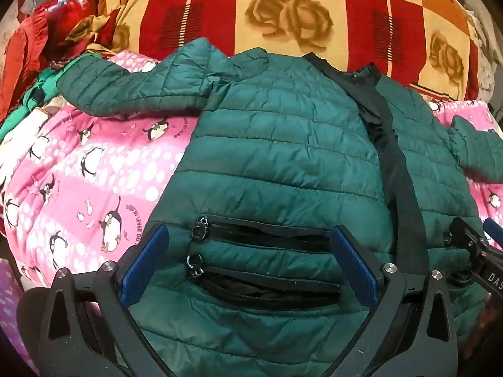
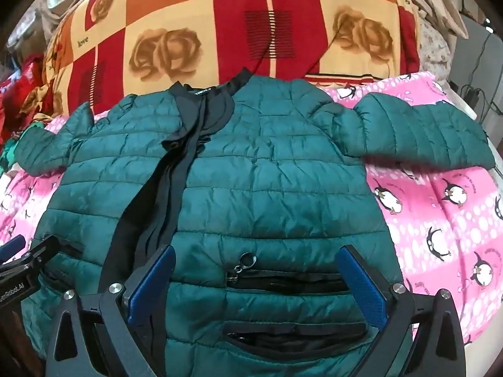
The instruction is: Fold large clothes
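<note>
Green quilted jacket [image 1: 283, 157] lies spread on the pink blanket [image 1: 94, 172]; our left gripper [image 1: 248, 260] and right gripper [image 2: 256, 282] hover spread, empty. Next we pinch the near hem.

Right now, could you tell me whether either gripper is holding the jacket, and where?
Nothing is held: left gripper and right gripper hover open over the green jacket.

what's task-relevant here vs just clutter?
Job:
green puffer jacket, spread flat
left gripper, open
right gripper, open

Lying about:
pink penguin blanket underneath
checked rose sheet
red clothes pile
</note>
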The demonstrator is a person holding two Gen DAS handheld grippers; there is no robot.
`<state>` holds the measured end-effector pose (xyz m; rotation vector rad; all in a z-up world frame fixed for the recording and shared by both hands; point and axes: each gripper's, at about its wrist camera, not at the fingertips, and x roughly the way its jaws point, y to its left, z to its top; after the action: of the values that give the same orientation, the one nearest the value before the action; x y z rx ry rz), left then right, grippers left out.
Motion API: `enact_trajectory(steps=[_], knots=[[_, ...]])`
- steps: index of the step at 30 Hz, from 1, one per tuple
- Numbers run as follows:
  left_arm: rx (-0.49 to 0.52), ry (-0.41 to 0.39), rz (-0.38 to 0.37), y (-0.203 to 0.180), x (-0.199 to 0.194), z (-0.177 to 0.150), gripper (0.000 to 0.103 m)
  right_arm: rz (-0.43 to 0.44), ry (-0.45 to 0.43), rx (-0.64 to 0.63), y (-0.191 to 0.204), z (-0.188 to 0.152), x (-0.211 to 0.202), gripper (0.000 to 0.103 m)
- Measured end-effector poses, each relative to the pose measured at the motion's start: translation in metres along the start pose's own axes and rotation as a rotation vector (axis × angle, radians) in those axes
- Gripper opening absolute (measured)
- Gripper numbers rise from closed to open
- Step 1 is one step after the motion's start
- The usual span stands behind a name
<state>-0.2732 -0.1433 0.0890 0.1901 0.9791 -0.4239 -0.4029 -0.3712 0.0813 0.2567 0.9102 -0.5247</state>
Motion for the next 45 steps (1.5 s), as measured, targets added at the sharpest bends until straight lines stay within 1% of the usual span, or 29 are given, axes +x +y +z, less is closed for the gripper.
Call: enact_trajectory(steps=[3, 5, 11, 17, 20, 21, 26, 28, 31, 33, 38, 45], knots=[[-0.004, 0.000, 0.002, 0.000, 0.004, 0.001, 0.102, -0.012, 0.003, -0.001, 0.000, -0.005, 0.002, 0.103], [-0.002, -0.002, 0.001, 0.000, 0.005, 0.002, 0.102, -0.011, 0.016, -0.005, -0.002, 0.002, 0.004, 0.103], [-0.009, -0.003, 0.001, -0.001, 0.008, 0.004, 0.102, -0.007, 0.015, 0.009, -0.002, -0.005, 0.009, 0.103], [-0.008, -0.002, 0.004, -0.001, 0.011, 0.002, 0.102, 0.002, 0.057, 0.013, 0.001, -0.005, 0.011, 0.103], [-0.004, -0.003, 0.006, 0.000, 0.011, 0.001, 0.102, 0.008, 0.101, 0.015, 0.001, -0.004, 0.011, 0.103], [-0.004, -0.004, 0.004, 0.001, 0.011, 0.001, 0.102, 0.004, 0.048, 0.013, 0.001, -0.005, 0.010, 0.103], [-0.004, -0.004, 0.006, 0.001, 0.012, 0.002, 0.103, 0.001, 0.038, 0.012, 0.001, -0.006, 0.010, 0.103], [-0.004, -0.003, 0.006, 0.001, 0.012, 0.002, 0.102, 0.003, 0.053, 0.014, 0.001, -0.006, 0.010, 0.103], [-0.005, -0.003, 0.007, 0.000, 0.012, 0.002, 0.102, 0.006, 0.108, 0.017, 0.001, -0.005, 0.011, 0.103], [-0.004, -0.002, 0.006, 0.000, 0.012, 0.002, 0.102, 0.007, 0.120, 0.016, 0.001, -0.005, 0.011, 0.103], [-0.005, 0.002, 0.006, 0.000, 0.012, 0.000, 0.102, 0.012, 0.078, 0.024, 0.001, -0.007, 0.011, 0.103], [-0.004, 0.003, 0.008, -0.001, 0.012, 0.000, 0.102, 0.015, 0.083, 0.024, 0.000, -0.007, 0.012, 0.103]])
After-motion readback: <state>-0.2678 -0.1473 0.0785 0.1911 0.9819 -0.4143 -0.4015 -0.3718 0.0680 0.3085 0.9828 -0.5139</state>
